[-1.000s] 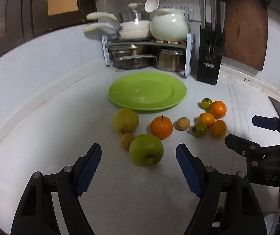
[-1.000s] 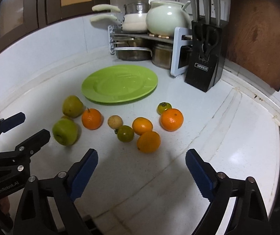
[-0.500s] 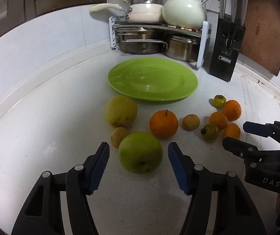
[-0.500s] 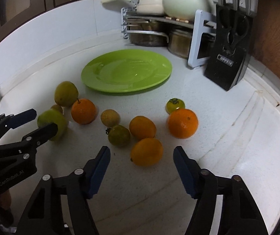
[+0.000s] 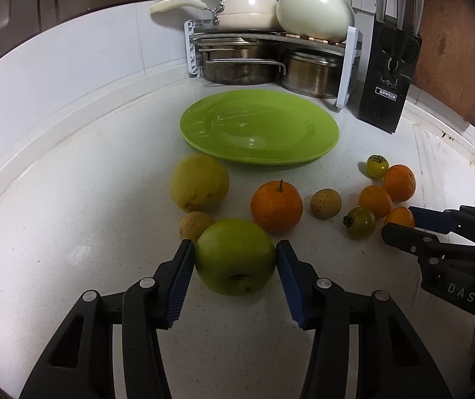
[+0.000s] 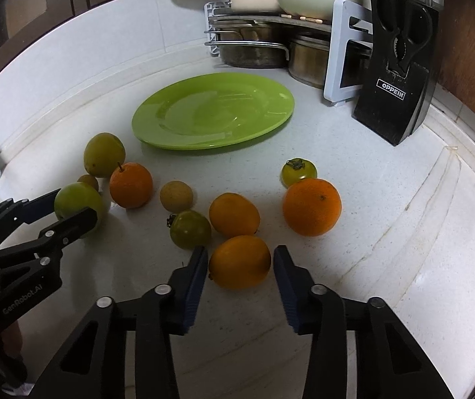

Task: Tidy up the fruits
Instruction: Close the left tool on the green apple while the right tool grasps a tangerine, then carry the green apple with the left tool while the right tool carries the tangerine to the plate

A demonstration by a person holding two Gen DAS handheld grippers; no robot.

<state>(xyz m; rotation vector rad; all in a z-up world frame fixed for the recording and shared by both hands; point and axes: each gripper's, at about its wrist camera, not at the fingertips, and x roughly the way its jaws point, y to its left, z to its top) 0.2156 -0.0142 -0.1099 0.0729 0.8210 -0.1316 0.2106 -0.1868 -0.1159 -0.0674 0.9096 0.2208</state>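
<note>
Black knife block point(image 5: 389, 76) labelled "OPPEIN"

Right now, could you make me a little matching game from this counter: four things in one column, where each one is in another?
Things:
1. green apple
2. orange fruit
3. green plate
4. knife block

Places:
A. bare, behind the fruits
B. between the right gripper fingers
C. beside the pot rack
D. between the left gripper fingers

Pairs: 1-D, 2-B, 3-A, 4-C
</note>
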